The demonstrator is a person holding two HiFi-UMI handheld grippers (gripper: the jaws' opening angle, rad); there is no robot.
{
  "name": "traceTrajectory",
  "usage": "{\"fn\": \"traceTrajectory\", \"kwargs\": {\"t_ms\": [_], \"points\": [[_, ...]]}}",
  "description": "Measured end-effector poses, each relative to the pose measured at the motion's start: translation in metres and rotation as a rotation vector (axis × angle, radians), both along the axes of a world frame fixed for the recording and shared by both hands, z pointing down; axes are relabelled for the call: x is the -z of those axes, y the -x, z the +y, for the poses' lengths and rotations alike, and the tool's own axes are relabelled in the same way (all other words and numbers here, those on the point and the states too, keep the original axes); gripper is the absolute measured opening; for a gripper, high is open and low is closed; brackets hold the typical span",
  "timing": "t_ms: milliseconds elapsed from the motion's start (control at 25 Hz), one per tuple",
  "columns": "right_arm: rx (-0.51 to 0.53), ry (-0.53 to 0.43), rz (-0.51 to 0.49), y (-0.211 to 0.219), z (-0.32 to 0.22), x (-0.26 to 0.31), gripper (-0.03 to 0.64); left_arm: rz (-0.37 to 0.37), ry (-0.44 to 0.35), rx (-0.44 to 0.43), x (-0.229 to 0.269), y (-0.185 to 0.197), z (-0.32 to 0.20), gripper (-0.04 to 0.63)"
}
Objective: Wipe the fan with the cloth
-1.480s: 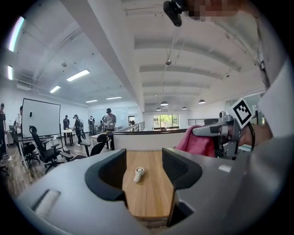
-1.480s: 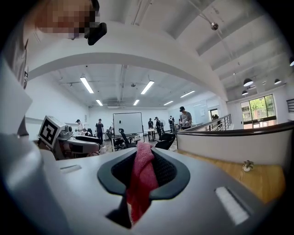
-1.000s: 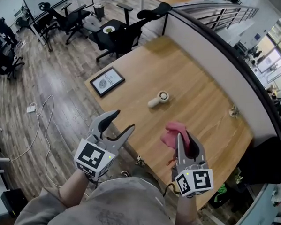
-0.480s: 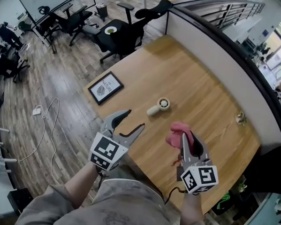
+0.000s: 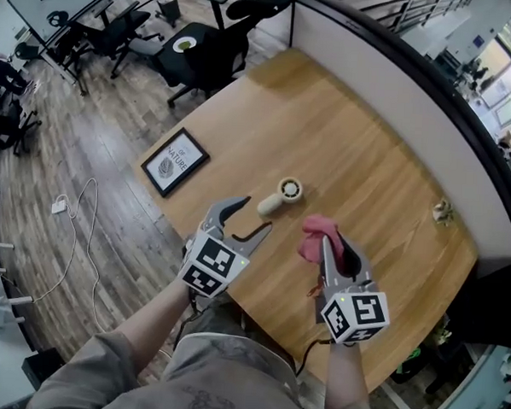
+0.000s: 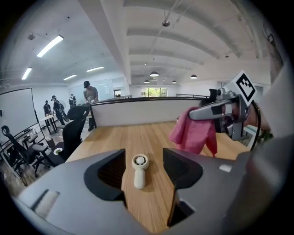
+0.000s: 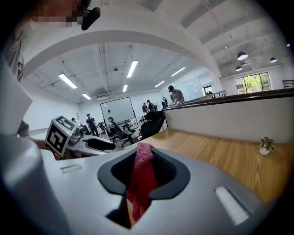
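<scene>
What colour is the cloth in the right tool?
Pinkish red; the cloth shows best in the left gripper view.

Both claws are light grey shells with black inner pads. The left claw (image 5: 248,218) carries its left cube (image 5: 212,264), white with black square markers, at its 7 o'clock. The right claw (image 5: 333,244) bears the matching right cube (image 5: 355,316) at its 6 o'clock, and a dark cable (image 5: 302,357) trails from there toward 7 o'clock. The person wears a grey shirt (image 5: 203,389) with a faint printed pattern and a loose grey sleeve (image 5: 80,377).
</scene>
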State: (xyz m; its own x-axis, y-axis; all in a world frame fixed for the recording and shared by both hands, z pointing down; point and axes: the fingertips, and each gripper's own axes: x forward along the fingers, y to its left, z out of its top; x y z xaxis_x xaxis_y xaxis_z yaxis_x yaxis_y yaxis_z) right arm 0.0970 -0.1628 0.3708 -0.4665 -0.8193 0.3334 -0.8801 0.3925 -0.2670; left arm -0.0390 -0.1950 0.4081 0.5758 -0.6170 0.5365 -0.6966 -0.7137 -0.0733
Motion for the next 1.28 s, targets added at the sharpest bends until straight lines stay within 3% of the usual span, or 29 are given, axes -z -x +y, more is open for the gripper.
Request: {"fn": "traceTrajectory", "kwargs": {"t_ms": [760,880,1040,1280], "points": [[-0.090,0.126,0.066,0.022,-0.061,-0.104,0.069,-0.111,0.218,-0.153,-0.180,-0.006,-0.042,0.268],[-0.100,0.138,0.077,0.019,-0.066,-0.115,0.069,-0.116,0.228,-0.147,-0.194,-0.005,-0.046,0.258],[-0.104,0.154,0.071,0.020,-0.070,-0.128,0.069,-0.100,0.222,-0.128,-0.200,-0.001,-0.051,0.184],[-0.133,0.148,0.082,0.025,-0.081,-0.135,0.069,-0.072,0.219,-0.191,-0.203,-0.001,-0.050,0.181]]}}
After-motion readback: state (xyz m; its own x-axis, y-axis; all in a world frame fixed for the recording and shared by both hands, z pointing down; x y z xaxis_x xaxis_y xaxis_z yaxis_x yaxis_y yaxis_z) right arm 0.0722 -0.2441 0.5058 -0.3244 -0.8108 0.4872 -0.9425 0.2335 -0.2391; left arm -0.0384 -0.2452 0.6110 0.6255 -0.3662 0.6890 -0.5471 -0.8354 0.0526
